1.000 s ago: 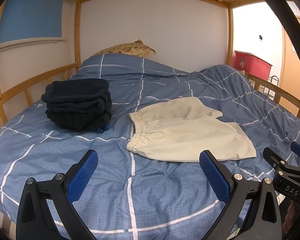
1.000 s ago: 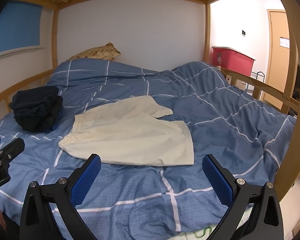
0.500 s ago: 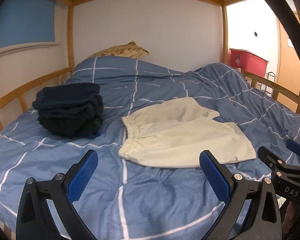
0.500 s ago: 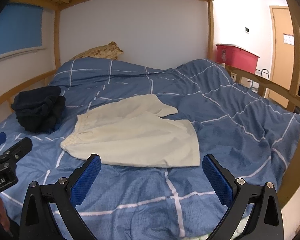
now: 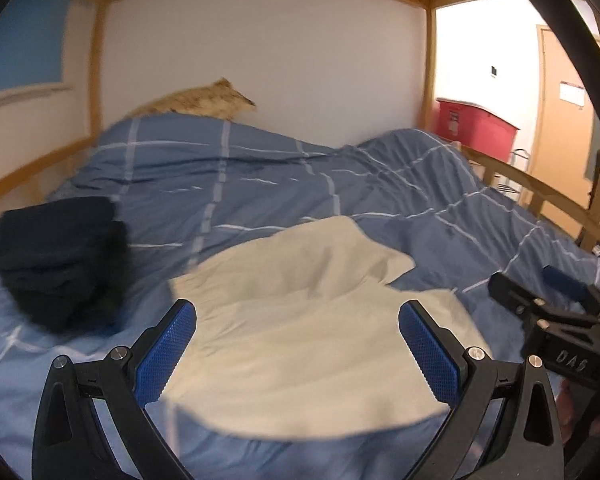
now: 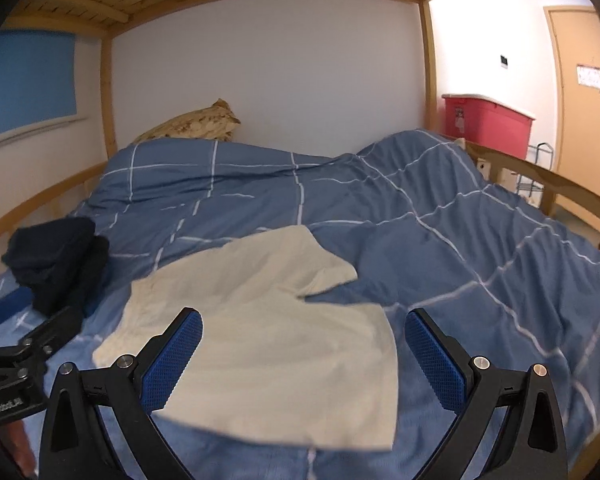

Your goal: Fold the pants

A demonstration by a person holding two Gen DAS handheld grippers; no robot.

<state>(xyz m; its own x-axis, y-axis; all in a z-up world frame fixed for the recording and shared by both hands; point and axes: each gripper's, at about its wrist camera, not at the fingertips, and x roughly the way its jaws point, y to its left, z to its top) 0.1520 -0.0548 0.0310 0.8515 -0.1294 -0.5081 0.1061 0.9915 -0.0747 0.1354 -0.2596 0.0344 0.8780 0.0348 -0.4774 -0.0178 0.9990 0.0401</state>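
- Here, my left claw point(image 5: 298, 344) hangs over the cream shorts point(image 5: 308, 332) with its blue pads spread wide, grasping nothing.
- My right claw point(image 6: 304, 354) is likewise released, its pads wide apart, with the shorts' leg end showing between them.
- The shorts lie flat on the blue checked duvet point(image 6: 440, 232): elastic waistband toward the left side of the bed, legs pointing right, the far leg splayed a little away from the near one.
- In the right wrist view the same shorts point(image 6: 260, 320) fill the space ahead of my fingers; I cannot tell whether either pad touches the cloth.
- A stack of dark folded clothes point(image 5: 60, 256) sits on the duvet to the left of the shorts, close to the waistband but apart from it.
- A tan patterned pillow point(image 6: 196, 124) rests at the head of the bed against the white wall.
- A wooden bed rail point(image 6: 548, 180) runs along the right side, and a red storage bin point(image 6: 488, 120) stands beyond it.
- From each camera I can see the other claw at the frame's edge.
- The left wrist view is blurred, so fine creases in the shorts are hard to read there.
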